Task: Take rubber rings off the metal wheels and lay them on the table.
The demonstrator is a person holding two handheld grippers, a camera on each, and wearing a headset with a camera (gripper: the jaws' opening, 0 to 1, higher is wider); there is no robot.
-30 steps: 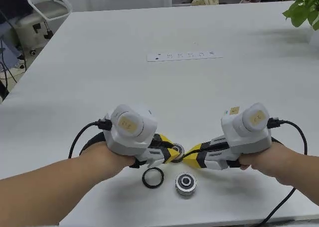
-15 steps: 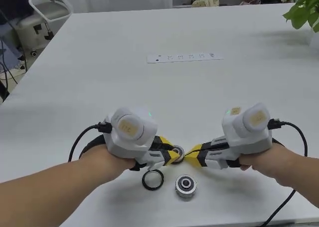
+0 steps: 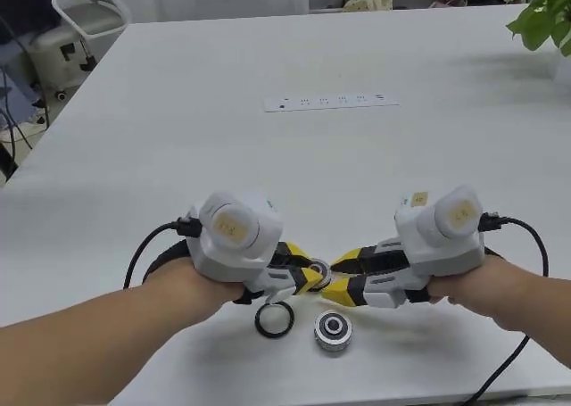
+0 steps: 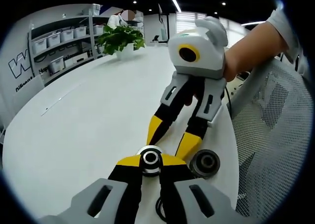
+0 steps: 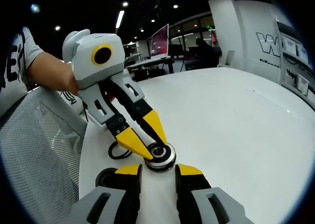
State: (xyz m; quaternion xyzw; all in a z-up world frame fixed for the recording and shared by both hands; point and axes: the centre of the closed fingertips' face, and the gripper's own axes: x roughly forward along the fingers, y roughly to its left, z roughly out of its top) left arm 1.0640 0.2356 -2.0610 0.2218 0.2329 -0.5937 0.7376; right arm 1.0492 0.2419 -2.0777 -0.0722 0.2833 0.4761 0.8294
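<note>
My left gripper (image 3: 310, 274) is shut on a small metal wheel (image 3: 316, 271) with a dark band round its rim, held just above the table. In the left gripper view the wheel (image 4: 150, 158) sits between my yellow jaws. My right gripper (image 3: 344, 277) faces it from the right, open, its tips just short of the wheel (image 5: 161, 156). A loose black rubber ring (image 3: 274, 319) lies on the table below the left gripper. Beside it stands a second metal wheel (image 3: 332, 328), which is also in the left gripper view (image 4: 204, 163).
The white table (image 3: 268, 174) stretches far ahead, with a white power strip (image 3: 330, 101) lying across its middle. A leafy plant (image 3: 540, 13) is at the back right and a chair (image 3: 76, 22) beyond the back left corner. The table's front edge runs just behind the loose wheel.
The right gripper's jaws, close together at the wheel before, have spread apart. The left gripper still holds the wheel in the same place.
</note>
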